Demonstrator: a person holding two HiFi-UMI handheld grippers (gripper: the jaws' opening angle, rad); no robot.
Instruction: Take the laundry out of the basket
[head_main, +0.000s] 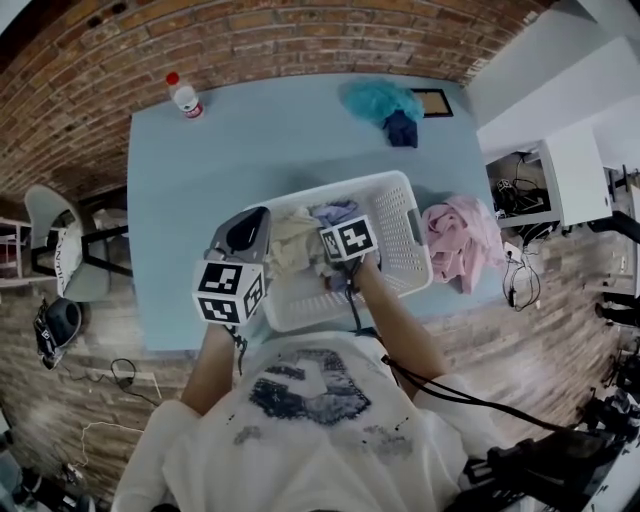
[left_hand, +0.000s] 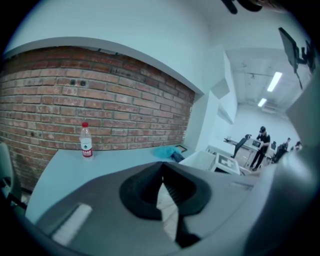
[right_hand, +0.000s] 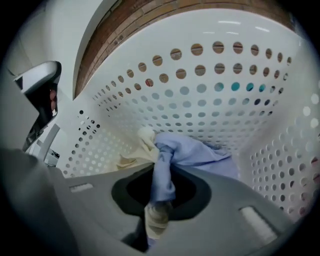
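The right claw (right_hand: 160, 172) is clamped on a lavender garment (right_hand: 187, 152), whose twisted end runs down between the jaws together with a strip of a cream garment (right_hand: 142, 145). Both pieces trail from the claw toward the far wall of the white perforated laundry basket (right_hand: 210, 90), so the laundry is inside the basket, directly at and just beyond the jaws. In the head view this claw points steeply down into the middle of the basket, its marker cube (head_main: 348, 238) on top and the right forearm (head_main: 400, 330) reaching in over the near rim. The left claw (left_hand: 162, 167) has its jaws together at the tips with nothing between them; it hangs over the basket's left rim, tilted only slightly downward and aimed at the far side of the tabletop (head_main: 250, 140), with the left forearm (head_main: 205, 365) coming up from the near edge. On the tabletop just right of the basket lies a pink garment (head_main: 460, 240). At the far right lie a teal garment (head_main: 380, 100) and a dark blue one (head_main: 402, 130) touching it. A water bottle (head_main: 185, 97) stands upright at the far left, near the brick wall (head_main: 300, 40).
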